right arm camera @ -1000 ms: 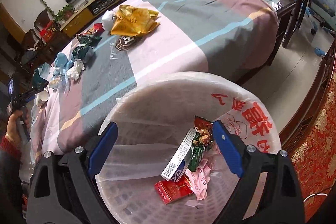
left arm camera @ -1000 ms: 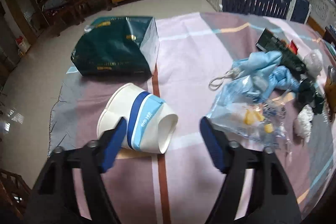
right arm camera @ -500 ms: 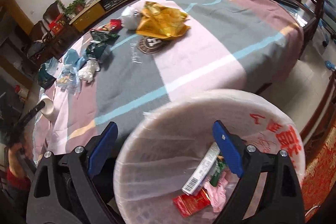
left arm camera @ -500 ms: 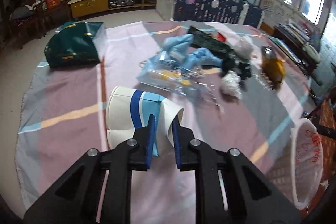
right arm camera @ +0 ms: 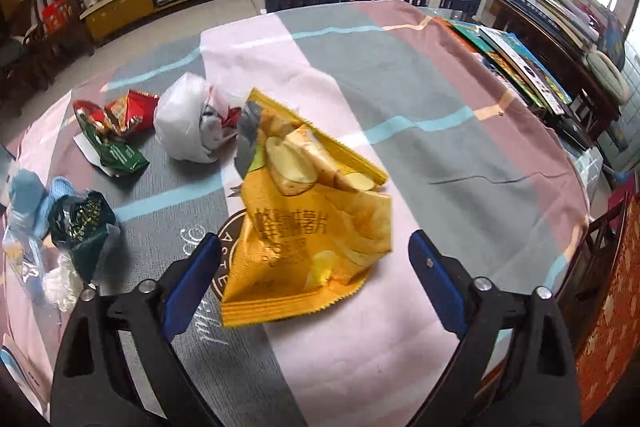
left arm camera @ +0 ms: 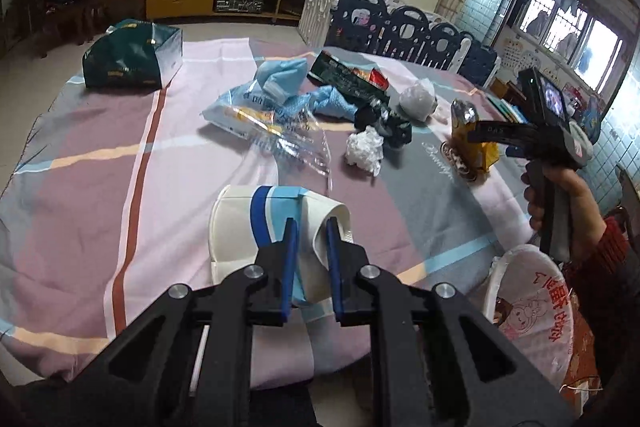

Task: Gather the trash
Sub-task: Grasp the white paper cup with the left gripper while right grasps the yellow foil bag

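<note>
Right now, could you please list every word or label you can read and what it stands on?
"ASTE", cut off: round dark print under the yellow chip bag.
"薯片": end of the chip bag's brown lettering; the rest unclear.
Upside down, unreadable: red characters on the white bin bag.
Too blurred: the white cursive on the tablecloth.

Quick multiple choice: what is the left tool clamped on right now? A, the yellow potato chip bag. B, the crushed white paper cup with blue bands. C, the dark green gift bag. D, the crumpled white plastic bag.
B: the left tool has its blue pads pinched on the rim of the crushed white paper cup with blue bands, lying on its side.
</note>
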Motion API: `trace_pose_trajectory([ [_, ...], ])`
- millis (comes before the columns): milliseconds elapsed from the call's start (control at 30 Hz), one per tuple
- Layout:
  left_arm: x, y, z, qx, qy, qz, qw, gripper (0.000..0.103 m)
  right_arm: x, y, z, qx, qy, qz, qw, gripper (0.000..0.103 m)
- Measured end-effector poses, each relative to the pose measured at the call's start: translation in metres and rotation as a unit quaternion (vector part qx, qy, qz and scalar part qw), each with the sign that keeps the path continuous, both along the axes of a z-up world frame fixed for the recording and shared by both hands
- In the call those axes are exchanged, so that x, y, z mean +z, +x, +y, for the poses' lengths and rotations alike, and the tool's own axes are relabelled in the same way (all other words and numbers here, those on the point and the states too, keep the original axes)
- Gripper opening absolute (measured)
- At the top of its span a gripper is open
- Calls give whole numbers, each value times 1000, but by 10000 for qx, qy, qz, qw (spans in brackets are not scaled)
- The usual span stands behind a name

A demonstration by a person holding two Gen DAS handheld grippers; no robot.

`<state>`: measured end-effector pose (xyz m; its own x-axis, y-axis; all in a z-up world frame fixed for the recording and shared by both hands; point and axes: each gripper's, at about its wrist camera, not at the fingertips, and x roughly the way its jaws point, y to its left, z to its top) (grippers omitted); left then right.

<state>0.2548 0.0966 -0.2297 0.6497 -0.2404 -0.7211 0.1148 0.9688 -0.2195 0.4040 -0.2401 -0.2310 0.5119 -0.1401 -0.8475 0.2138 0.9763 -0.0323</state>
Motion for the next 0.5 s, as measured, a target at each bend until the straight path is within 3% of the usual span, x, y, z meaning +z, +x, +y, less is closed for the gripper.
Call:
trace_pose_trajectory([
  [33, 0, -1, -2, -27, -31, -2, 10000, 15, -4, -3, 5, 99, 0, 29, 9999, 57],
  [67, 1, -2, -2, 8, 19, -44, 10000, 15, -7, -6, 8, 186, 19, 90, 9998, 28],
  [167, 3, -4, 1, 95, 16, -67, 9999, 15, -7, -30, 19, 372, 205, -99, 9990, 13],
  [333, 9, -13, 10, 365, -7, -80, 9993, 15, 11, -78, 42, 719, 1032, -330, 9915, 10],
  [500, 22, -23, 10, 530, 184, -189, 9982, 15, 35, -117, 69, 1056, 1257, -551, 9849, 10],
])
